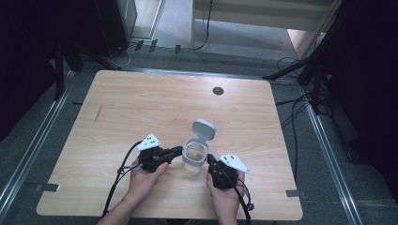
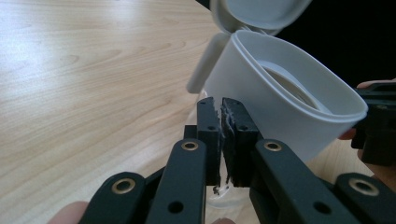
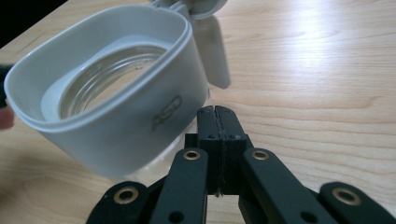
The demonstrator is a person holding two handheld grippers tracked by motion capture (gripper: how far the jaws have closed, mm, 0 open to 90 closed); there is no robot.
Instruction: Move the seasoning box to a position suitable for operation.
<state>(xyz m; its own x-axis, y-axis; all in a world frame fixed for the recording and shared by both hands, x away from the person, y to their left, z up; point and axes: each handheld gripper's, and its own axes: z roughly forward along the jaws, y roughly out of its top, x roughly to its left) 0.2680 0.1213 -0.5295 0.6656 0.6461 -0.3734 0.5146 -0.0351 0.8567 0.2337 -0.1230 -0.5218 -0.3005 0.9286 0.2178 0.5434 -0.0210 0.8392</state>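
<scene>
Here both grippers, left point(image 1: 177, 150) and right point(image 1: 210, 160), jaws pressed together, flank the flip-lid container point(image 1: 195, 154), perhaps touching it, on the wooden table point(image 1: 141, 108)

A lab-like recording room: bare wooden table point(image 1: 141, 108), floor rails point(image 1: 29, 152), loose cables point(image 1: 293, 112), black curtains point(image 1: 28, 42).

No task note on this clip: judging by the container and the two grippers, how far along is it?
Done: the container's flip lid stands open, and it looks empty inside. In hand: the left gripper and right gripper sit on either side of it with jaws shut, pressed near its wall; whether they pinch anything can't be told. Left: unclear without a stated goal; nothing sits beside it to load.
</scene>
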